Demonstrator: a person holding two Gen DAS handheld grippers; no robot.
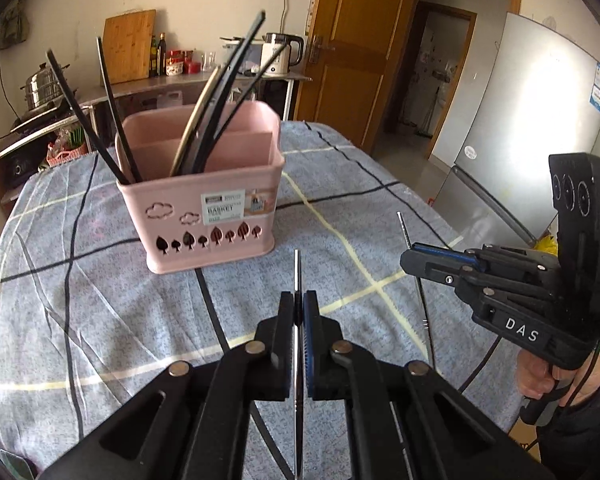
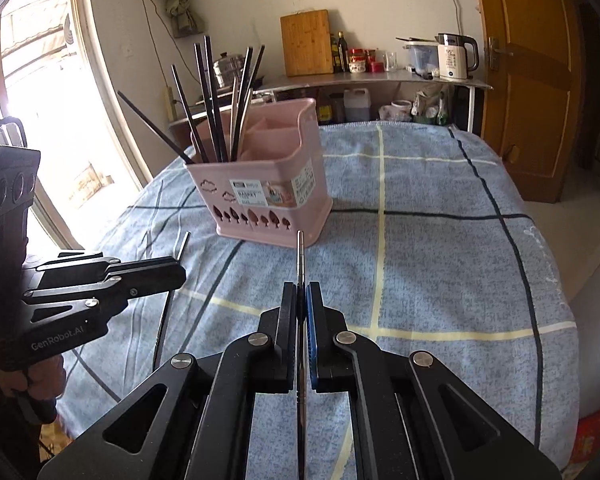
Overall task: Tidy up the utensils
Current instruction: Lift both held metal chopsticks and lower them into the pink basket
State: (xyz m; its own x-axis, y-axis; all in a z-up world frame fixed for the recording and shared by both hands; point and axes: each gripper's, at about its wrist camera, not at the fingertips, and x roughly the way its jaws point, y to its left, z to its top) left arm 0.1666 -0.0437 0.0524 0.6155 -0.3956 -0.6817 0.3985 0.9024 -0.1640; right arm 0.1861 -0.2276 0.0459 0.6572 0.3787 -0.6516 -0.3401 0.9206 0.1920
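A pink utensil basket [image 1: 204,200], holding dark chopsticks [image 1: 216,100] in its left compartment, stands toward the far side of the cloth-covered bench [image 1: 100,320]. Nearer, the left tongs [image 1: 299,312] pinch one metal chopstick [image 1: 297,268]; the right tongs [image 2: 302,304] clamp another metal chopstick [image 2: 300,256].

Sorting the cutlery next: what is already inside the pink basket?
The pink basket holds dark chopsticks and a paler utensil handle, upright in its left part. Their lower ends and the basket floor are hidden.
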